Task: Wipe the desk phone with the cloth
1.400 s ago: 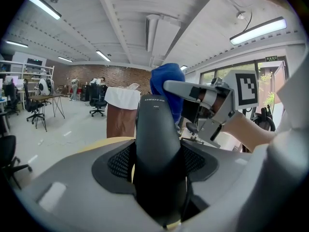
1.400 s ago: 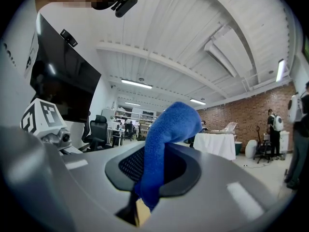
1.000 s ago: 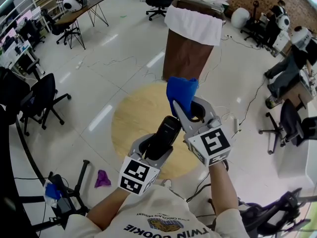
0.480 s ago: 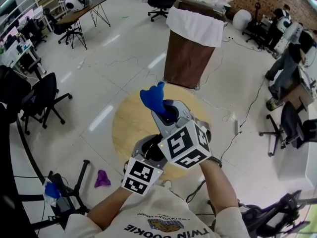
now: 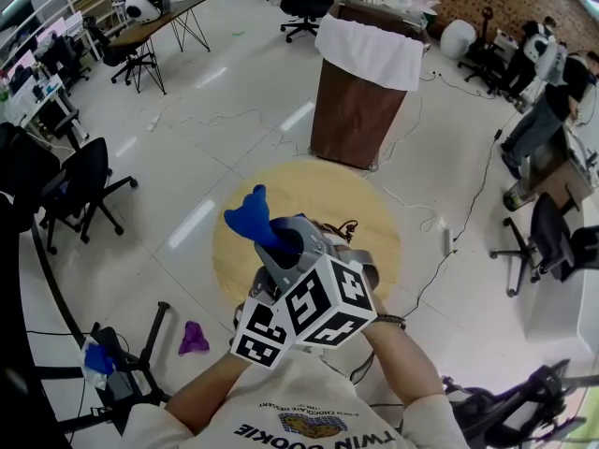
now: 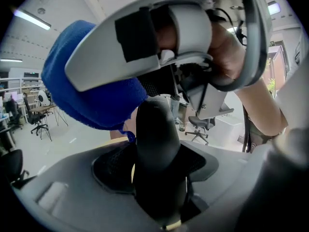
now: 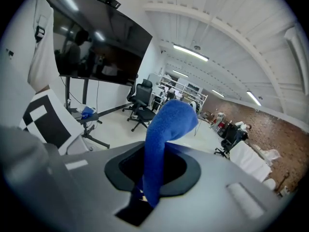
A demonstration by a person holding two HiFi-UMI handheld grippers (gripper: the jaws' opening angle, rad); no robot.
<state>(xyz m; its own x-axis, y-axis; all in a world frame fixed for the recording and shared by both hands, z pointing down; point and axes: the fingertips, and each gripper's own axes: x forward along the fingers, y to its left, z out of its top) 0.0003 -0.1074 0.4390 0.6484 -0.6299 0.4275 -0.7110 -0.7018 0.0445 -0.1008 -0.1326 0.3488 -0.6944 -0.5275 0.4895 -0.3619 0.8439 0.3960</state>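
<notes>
The left gripper [image 6: 159, 178] is gripping a black, curved plastic desk-phone handset [image 6: 154, 129] between its grey jaws, which are standing fairly wide around it with the pads pressing on its sides; the handset is pointing up and away from the camera. The right gripper [image 7: 154, 173] is clamping a blue terry cloth [image 7: 166, 124], its jaws nearly together on the fabric, whose free end is flopping over beyond them. In the left gripper view the right gripper is crossing overhead, and the cloth is bulging at 10 o'clock from the handset's tip, seemingly brushing it. In the head view both grippers are hovering over a round, light wooden desk [image 5: 365, 213]. A brown bin with a white liner [image 5: 360, 92] is standing at 12 o'clock from the desk.
</notes>
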